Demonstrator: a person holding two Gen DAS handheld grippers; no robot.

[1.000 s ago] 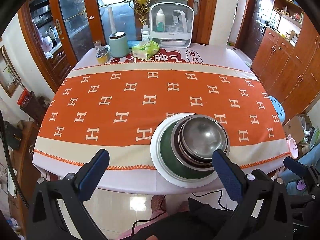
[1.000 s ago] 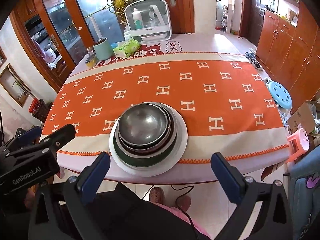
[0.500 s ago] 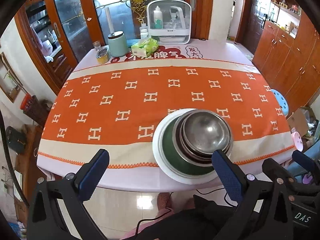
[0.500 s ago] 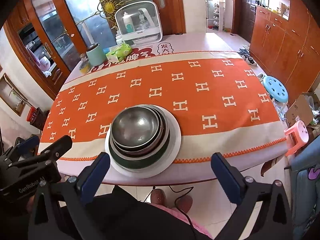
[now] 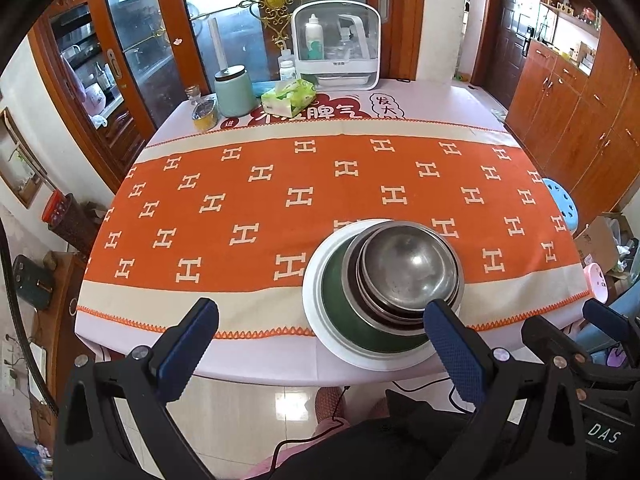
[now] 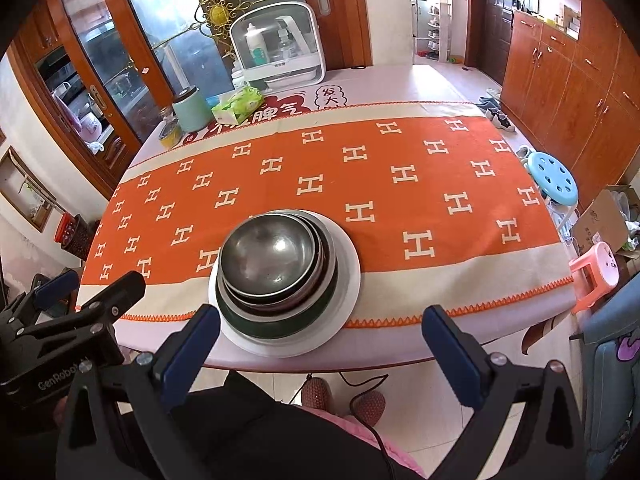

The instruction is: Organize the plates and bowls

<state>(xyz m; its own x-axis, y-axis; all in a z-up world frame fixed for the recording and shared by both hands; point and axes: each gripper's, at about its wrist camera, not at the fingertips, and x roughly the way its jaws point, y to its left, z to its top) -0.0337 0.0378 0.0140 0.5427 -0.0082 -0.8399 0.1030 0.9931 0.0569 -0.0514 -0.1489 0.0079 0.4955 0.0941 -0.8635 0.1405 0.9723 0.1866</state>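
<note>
Wooden cabinets [image 6: 568,80] fill the right of the frame, glass-fronted wooden doors [image 5: 132,60] the upper left. Glossy pale floor tiles [image 5: 248,412] reflect light at the bottom. A blue stool [image 6: 554,178] stands mid-right, a pink stool [image 6: 596,276] below it.

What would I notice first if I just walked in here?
The shiny metal bowls, nested on a white plate at the near edge of the table. Under them lies a bright orange cloth with white H shapes. Both grippers, left and right, hover before it, jaws wide open.
</note>
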